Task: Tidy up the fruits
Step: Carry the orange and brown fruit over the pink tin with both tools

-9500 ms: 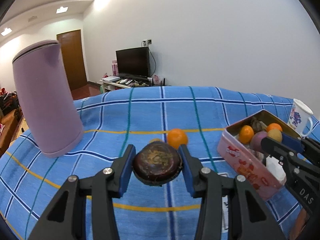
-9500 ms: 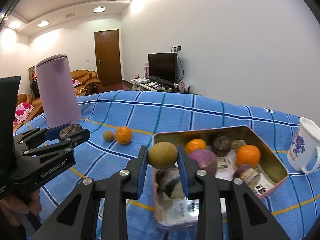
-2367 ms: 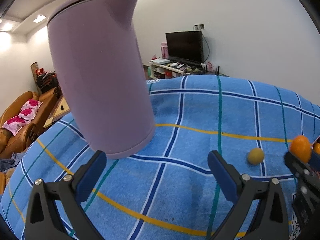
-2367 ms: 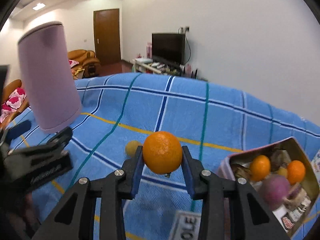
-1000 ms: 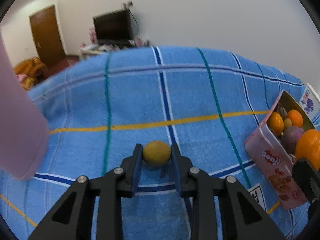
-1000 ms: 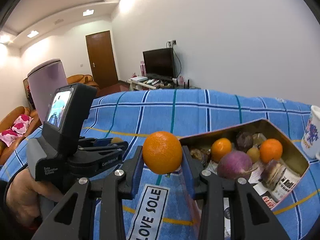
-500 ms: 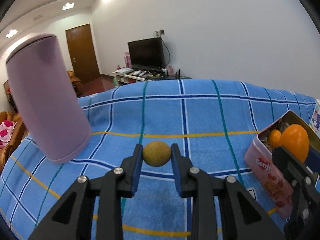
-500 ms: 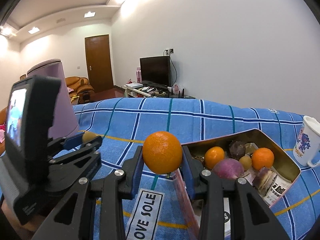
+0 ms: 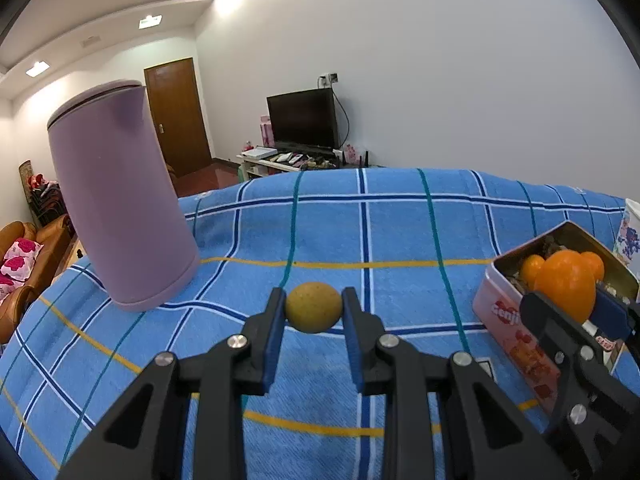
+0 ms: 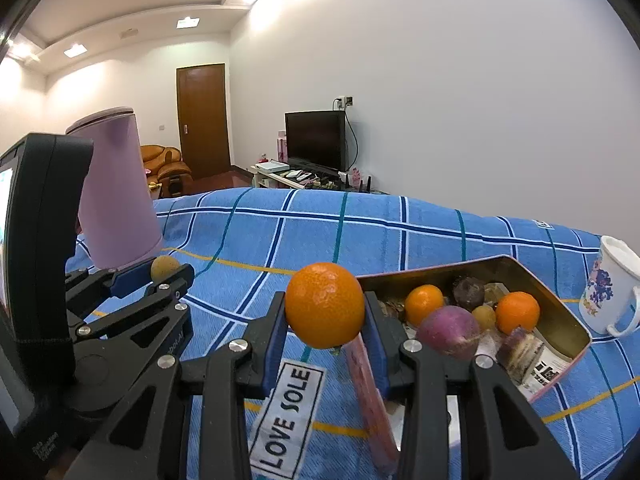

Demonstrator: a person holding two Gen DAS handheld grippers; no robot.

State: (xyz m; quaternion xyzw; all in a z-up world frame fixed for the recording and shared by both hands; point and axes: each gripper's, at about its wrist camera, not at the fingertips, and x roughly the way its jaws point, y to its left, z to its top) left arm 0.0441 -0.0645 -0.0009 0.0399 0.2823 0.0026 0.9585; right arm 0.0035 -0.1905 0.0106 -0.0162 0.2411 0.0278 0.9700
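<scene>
1. My left gripper [image 9: 313, 307] pinches a small yellow-brown fruit [image 9: 314, 306] between its blue pads, clear of the blue checked cloth [image 9: 360, 232] below it.
2. My right gripper [image 10: 325, 312] pinches an orange [image 10: 324, 305]; both pads press its sides, and it hangs at the near left corner of the pink tin [image 10: 560, 320].
3. In the tin lie two more oranges [image 10: 425, 305], a purple round fruit [image 10: 448, 330], a dark round fruit [image 10: 468, 292] and a small yellowish one [image 10: 484, 315], together with printed wrappers.
4. From the left wrist camera, the right gripper [image 9: 568, 300] and its orange [image 9: 564, 284] sit in front of the tin [image 9: 508, 320], which stands at the right of the cloth.
5. A lilac kettle [image 9: 116, 208] stands on the cloth to the left, well apart from the tin.
6. A white flowered mug [image 10: 610, 288] stands just beyond the tin's far right side.
7. A label reading LOVE SOLE [image 10: 288, 416] lies on the cloth under my right gripper.
</scene>
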